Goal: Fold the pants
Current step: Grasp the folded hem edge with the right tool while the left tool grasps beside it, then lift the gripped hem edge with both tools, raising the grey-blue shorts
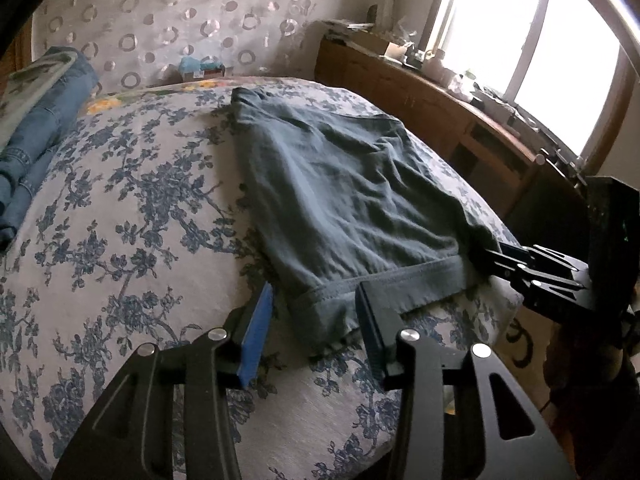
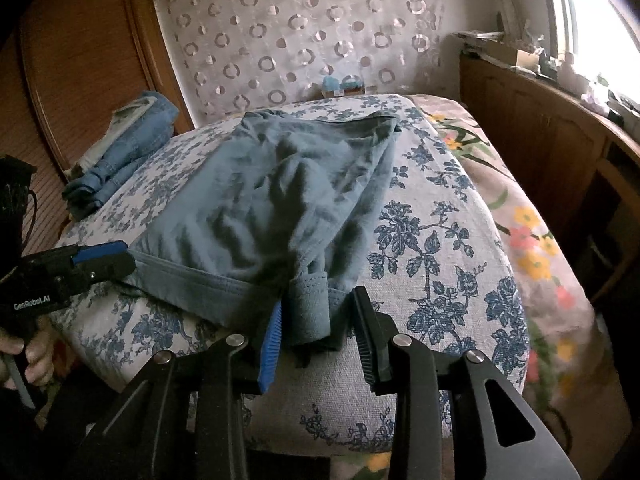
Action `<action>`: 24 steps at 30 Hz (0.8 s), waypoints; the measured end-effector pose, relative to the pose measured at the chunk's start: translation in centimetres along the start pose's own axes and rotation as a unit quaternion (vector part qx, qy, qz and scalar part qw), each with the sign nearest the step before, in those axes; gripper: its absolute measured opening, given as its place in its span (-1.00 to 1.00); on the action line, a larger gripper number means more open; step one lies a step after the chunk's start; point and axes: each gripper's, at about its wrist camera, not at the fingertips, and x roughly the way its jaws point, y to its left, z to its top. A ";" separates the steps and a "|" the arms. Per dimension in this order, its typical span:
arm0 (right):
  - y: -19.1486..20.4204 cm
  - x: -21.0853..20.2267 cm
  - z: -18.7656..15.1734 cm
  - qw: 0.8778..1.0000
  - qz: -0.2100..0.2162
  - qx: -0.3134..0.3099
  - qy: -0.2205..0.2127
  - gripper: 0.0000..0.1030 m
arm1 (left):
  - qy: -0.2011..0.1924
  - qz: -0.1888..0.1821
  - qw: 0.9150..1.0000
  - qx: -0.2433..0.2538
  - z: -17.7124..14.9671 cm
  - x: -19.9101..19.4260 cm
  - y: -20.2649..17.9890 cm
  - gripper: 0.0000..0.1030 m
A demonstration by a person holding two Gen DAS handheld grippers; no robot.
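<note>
Resting flat on the floral bedspread (image 1: 120,208), grey-blue pants (image 1: 340,184) lay folded, waistband nearest. Left gripper (image 1: 316,332) stood partly open, one waistband corner loose between the jaws, nothing clamped. Right gripper (image 2: 320,336) likewise parted around the opposite corner, pads apparently off the cloth. Best done by closing squarely on both corners, then lifting evenly to keep the fold straight.
</note>
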 end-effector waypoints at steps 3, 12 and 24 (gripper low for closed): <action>0.2 -0.1 0.0 1.000 -0.002 0.000 -0.001 -0.33 | 0.012 0.011 1.000 0.006 -0.1 0.8 0.0 -0.15; -0.2 -0.1 -0.2 0.999 0.038 0.014 -0.005 -0.67 | 0.006 0.025 0.999 0.024 -0.3 1.1 -0.4 -0.15; 0.2 -0.3 -0.5 0.998 0.051 0.027 -0.019 -0.69 | 0.011 0.002 1.000 0.029 -0.4 0.9 -0.9 -0.68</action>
